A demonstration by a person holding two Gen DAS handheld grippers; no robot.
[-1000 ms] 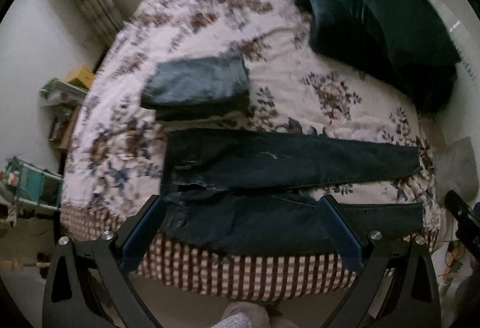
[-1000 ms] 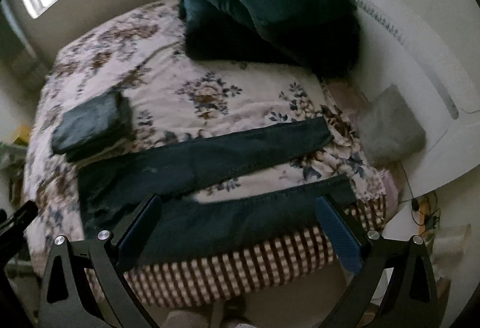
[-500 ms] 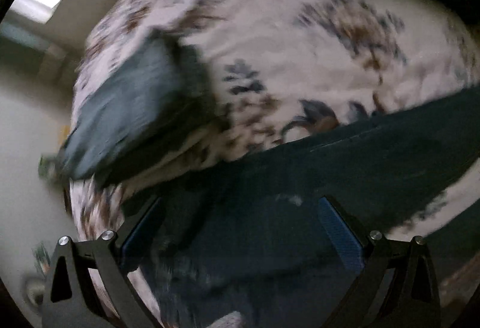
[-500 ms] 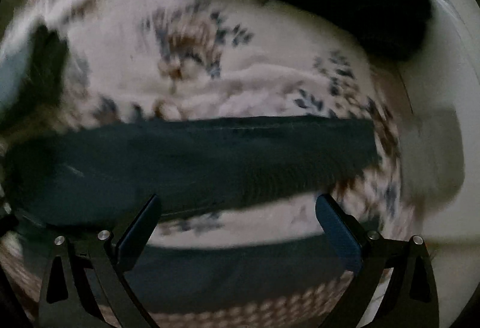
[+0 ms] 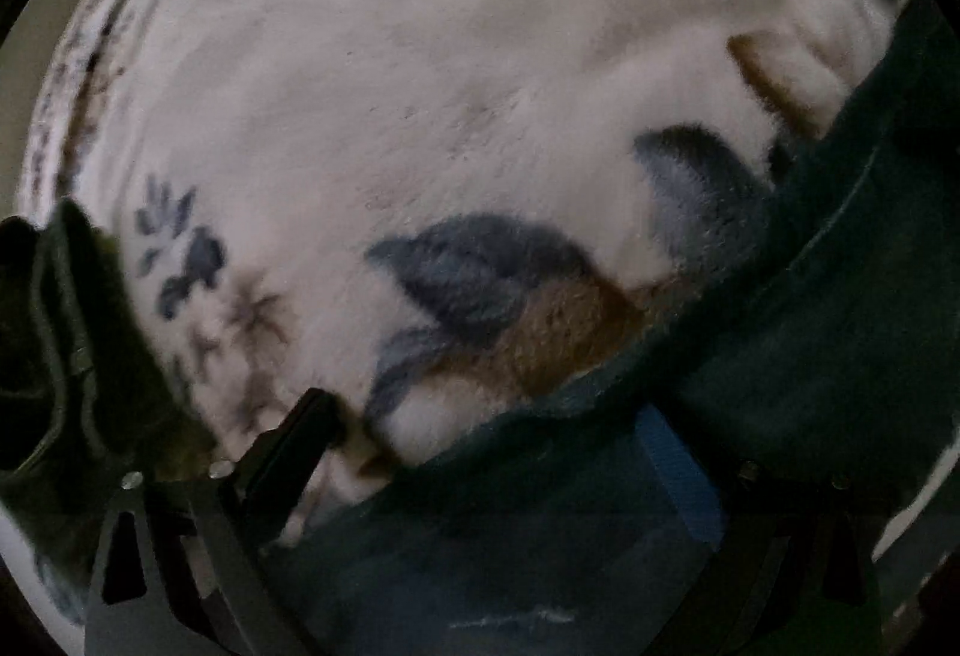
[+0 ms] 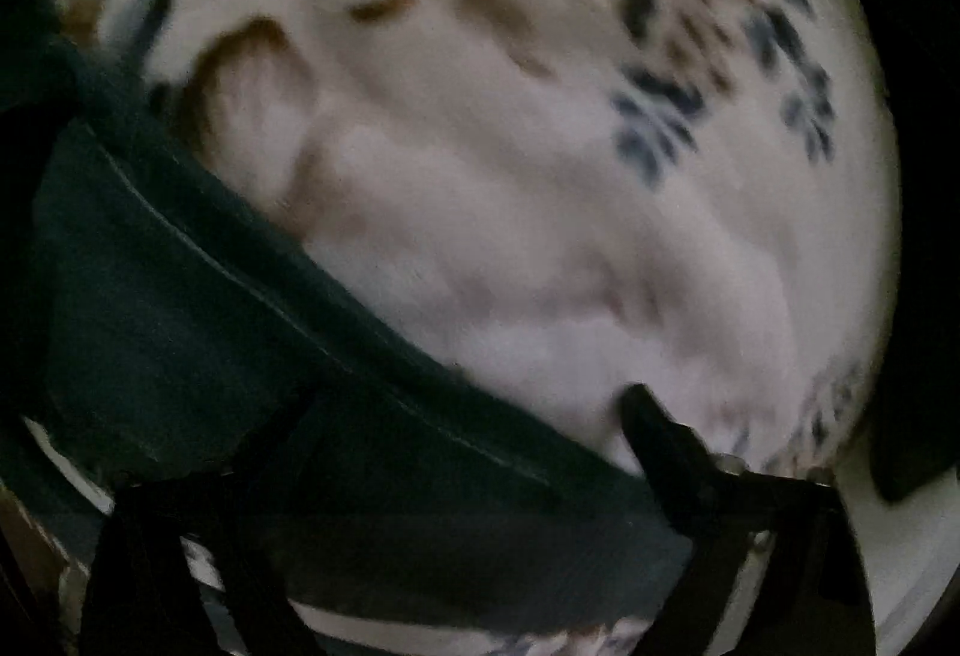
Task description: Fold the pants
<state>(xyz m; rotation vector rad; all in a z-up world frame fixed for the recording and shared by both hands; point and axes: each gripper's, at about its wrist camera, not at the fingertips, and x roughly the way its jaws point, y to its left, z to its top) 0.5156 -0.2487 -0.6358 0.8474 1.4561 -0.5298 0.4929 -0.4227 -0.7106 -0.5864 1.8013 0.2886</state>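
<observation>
The dark blue jeans (image 5: 810,344) lie flat on the floral bed cover (image 5: 420,86). My left gripper (image 5: 486,440) is open and low over the far edge of the jeans, its right finger (image 5: 678,470) above the denim and its left finger (image 5: 294,446) above the cover. In the right wrist view the far leg of the jeans (image 6: 210,308) runs diagonally from upper left to lower right. My right gripper (image 6: 468,434) is open, straddling that leg's far edge; its right finger (image 6: 660,428) is over the cover, its left finger dark against the denim.
A folded dark garment (image 5: 66,356) sits at the left edge of the left wrist view. The floral cover (image 6: 540,176) stretches away beyond the jeans. A dark shape (image 6: 912,416) shows at the right edge of the right wrist view.
Both grippers have dropped from a high view of the whole bed down close to the far edge of the jeans. Both stay open.
</observation>
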